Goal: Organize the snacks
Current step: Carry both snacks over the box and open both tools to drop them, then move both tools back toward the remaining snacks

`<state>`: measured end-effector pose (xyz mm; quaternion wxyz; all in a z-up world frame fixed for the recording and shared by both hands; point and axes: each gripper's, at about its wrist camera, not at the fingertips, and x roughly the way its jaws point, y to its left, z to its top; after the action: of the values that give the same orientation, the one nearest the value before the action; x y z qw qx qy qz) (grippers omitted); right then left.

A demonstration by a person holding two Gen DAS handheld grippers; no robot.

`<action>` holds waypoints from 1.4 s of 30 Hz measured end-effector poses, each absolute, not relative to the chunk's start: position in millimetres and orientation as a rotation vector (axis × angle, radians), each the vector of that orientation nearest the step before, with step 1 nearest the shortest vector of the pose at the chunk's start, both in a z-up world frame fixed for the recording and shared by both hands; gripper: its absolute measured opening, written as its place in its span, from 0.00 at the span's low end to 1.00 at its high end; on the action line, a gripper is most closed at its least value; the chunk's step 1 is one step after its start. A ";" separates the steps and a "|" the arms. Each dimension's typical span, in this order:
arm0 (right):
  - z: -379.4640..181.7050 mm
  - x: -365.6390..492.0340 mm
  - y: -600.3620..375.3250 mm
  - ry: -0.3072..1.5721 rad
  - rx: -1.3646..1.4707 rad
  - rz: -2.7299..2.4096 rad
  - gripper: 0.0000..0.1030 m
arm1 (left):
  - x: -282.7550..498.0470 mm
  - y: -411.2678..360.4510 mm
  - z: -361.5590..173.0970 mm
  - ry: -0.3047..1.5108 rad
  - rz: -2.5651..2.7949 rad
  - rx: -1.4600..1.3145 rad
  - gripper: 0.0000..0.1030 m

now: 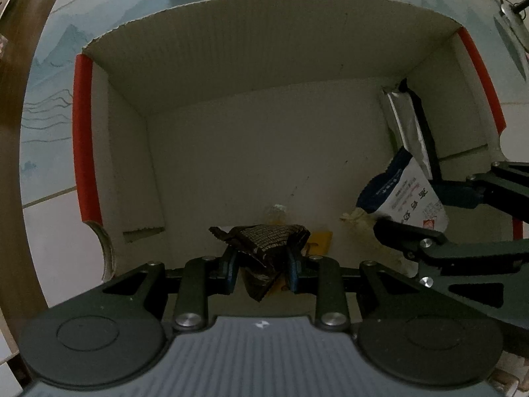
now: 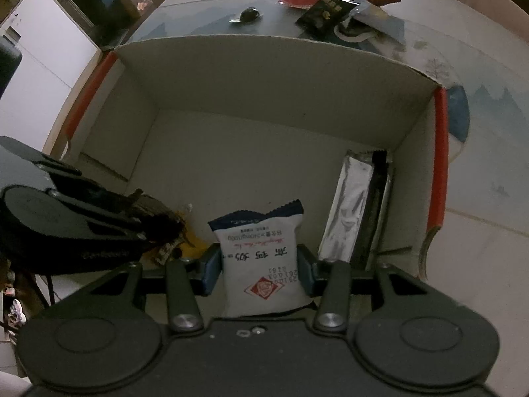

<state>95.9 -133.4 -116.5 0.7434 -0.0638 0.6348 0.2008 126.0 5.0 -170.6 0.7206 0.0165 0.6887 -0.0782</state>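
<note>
Left wrist view: left gripper point(image 1: 261, 264) pinches a dark packet point(image 1: 264, 248) inside the cardboard box point(image 1: 231, 49), floor ahead bare. Right gripper point(image 2: 259, 269) clamps a white pouch point(image 2: 264, 258), bottom edge hidden.

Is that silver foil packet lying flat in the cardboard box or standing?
Standing: the silver foil packet leans on edge against the cardboard box's right wall.
</note>
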 end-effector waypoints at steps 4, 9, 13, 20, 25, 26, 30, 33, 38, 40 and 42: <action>-115.9 95.9 -134.6 1.382 -0.138 0.431 0.46 | 123.3 3.5 -169.1 1.505 -0.177 0.034 0.27; -109.3 92.7 -135.0 1.361 -0.147 0.431 0.48 | 115.2 3.6 -159.9 1.474 -0.179 0.054 0.27; -100.5 88.7 -135.4 1.335 -0.158 0.434 0.57 | 109.8 2.5 -148.7 1.442 -0.191 0.067 0.27; -79.8 82.7 -136.8 1.286 -0.152 0.446 0.62 | 98.0 1.3 -122.5 1.377 -0.218 0.086 0.27; -64.3 81.7 -139.9 1.254 -0.144 0.461 0.67 | 97.6 3.9 -103.3 1.333 -0.228 0.070 0.29; -59.9 81.8 -140.7 1.245 -0.142 0.462 0.68 | 97.8 5.9 -98.2 1.323 -0.229 0.063 0.32; -43.0 82.5 -144.7 1.208 -0.138 0.464 0.72 | 101.1 9.4 -78.3 1.262 -0.231 0.041 0.49; -29.3 87.0 -148.6 1.177 -0.134 0.468 0.75 | 103.9 13.1 -62.4 1.220 -0.220 0.032 0.50; -6.1 101.7 -156.6 1.127 -0.126 0.479 0.81 | 116.5 21.6 -38.8 1.153 -0.184 0.018 0.60; 2.6 110.3 -159.9 1.108 -0.128 0.474 0.84 | 124.4 24.8 -29.7 1.134 -0.167 0.019 0.62; 11.0 121.3 -163.8 1.094 -0.110 0.479 0.84 | 132.1 27.9 -21.7 1.112 -0.148 0.018 0.62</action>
<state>121.3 -163.8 11.0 0.8254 -0.0518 0.5149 0.2254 132.1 27.9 -21.7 0.8468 0.0085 0.5273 -0.0703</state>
